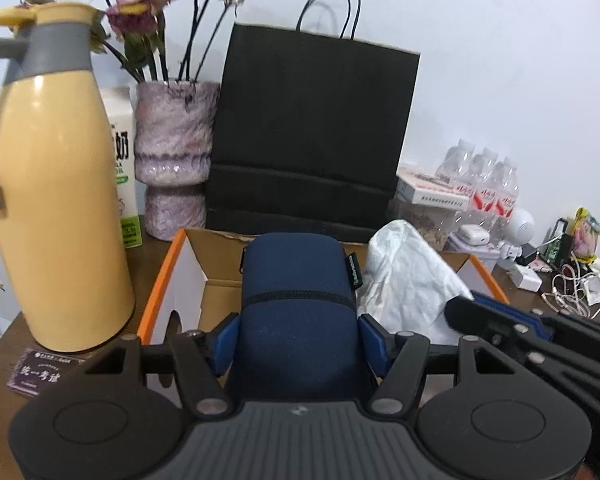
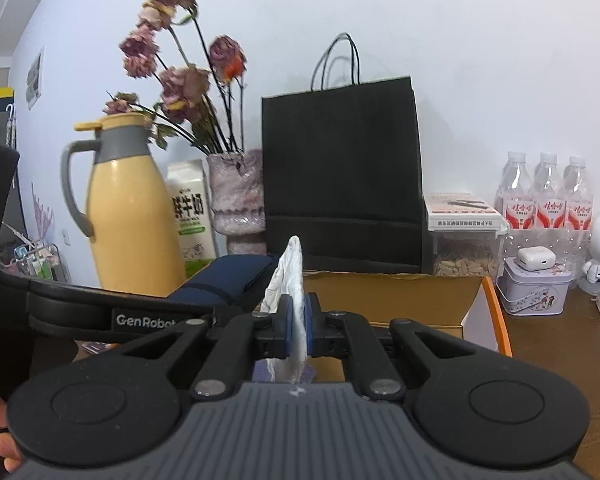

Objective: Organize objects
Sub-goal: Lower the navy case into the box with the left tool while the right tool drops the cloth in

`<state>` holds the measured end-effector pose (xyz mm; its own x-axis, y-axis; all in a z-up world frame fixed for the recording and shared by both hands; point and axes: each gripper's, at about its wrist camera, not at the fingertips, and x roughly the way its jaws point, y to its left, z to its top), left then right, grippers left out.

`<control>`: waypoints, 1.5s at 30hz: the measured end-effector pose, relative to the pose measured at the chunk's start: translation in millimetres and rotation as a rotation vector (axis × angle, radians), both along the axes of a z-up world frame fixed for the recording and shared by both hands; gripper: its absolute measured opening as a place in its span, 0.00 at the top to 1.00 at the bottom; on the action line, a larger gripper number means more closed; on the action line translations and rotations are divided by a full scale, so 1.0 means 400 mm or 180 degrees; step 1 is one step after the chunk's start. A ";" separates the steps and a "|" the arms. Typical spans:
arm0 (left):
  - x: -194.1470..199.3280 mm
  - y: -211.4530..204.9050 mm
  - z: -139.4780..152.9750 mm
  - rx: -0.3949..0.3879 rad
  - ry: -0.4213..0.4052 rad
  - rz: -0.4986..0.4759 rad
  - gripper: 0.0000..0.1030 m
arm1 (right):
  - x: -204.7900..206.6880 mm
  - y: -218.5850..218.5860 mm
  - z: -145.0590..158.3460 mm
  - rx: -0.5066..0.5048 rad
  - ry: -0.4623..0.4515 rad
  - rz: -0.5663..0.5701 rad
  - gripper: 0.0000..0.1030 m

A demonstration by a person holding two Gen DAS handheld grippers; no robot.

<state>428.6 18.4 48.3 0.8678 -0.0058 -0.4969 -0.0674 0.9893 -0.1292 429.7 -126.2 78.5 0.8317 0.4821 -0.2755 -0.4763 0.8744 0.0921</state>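
Observation:
My left gripper (image 1: 298,338) is shut on a navy blue zip pouch (image 1: 298,300), which it holds over the near edge of an open cardboard box (image 1: 172,276) with orange trim. In the right wrist view the pouch (image 2: 224,276) juts in from the left, above the box (image 2: 420,300). My right gripper (image 2: 298,326) is shut on a crumpled white bag (image 2: 290,276), held edge-on and upright in front of the box. From the left wrist the white bag (image 1: 408,276) and the right gripper (image 1: 500,320) sit just to the right of the pouch.
Behind the box stands a black paper bag (image 1: 312,140), with a purple vase (image 1: 172,152) of dried flowers, a milk carton (image 1: 122,168) and a yellow jug (image 1: 56,200) to its left. Water bottles (image 2: 548,196), a seed container (image 2: 464,252), a tin (image 2: 536,292) and cables (image 1: 572,292) crowd the right.

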 end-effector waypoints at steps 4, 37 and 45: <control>0.033 0.006 -0.006 0.0068 0.0023 0.0027 0.40 | 0.047 -0.013 -0.009 -0.0038 0.0098 -0.0055 0.93; 0.051 -0.005 -0.011 0.0396 0.0177 0.0123 0.00 | 0.071 -0.022 -0.032 -0.0679 0.0268 -0.0439 0.00; -0.022 -0.012 0.010 0.0389 0.0111 0.0133 0.00 | 0.011 -0.035 -0.026 -0.0666 0.0246 -0.0495 0.00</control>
